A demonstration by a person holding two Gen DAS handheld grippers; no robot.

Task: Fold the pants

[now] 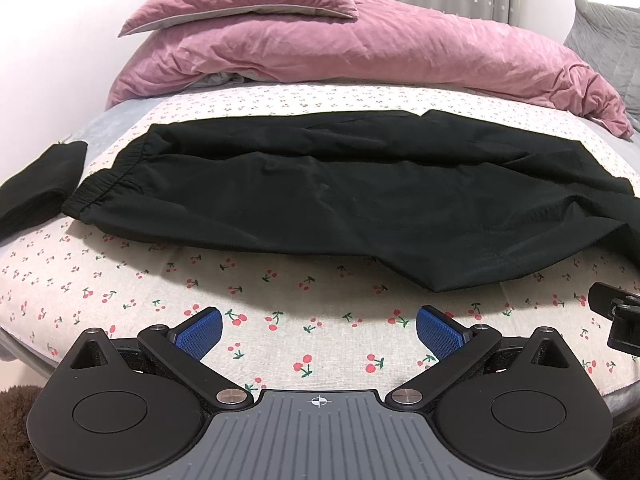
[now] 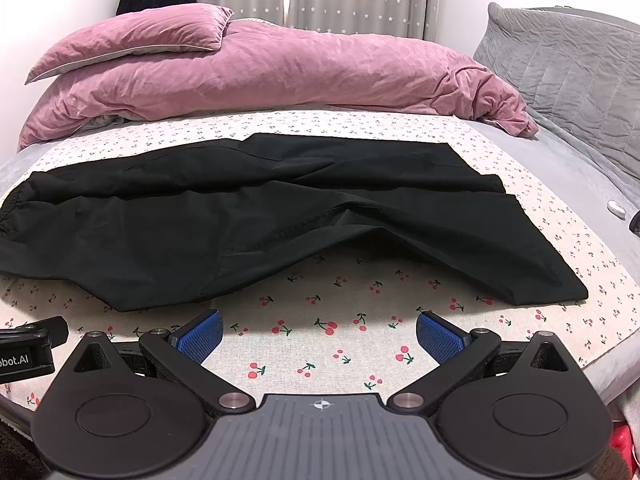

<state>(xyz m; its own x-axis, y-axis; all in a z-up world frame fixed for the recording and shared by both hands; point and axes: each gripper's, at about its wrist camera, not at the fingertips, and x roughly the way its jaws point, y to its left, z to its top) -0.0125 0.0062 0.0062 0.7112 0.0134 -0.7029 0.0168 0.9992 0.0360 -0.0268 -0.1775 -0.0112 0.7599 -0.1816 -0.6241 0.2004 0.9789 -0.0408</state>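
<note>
Both left gripper (image 1: 319, 330) and right gripper (image 2: 319, 330) stood wide-jawed, empty, near limp black fabric pants (image 2: 256, 216); grasp waistband (image 1: 102, 184), hems.

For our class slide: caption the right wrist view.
Open right gripper faces black pants spread unfolded across a cherry-print sheet.

Pants (image 2: 240, 216) waistband cut off at left edge.

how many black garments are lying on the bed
2: the black pants spread across the cherry-print sheet, and a smaller folded black garment at the bed's left edge. Others may lie outside view.
</note>
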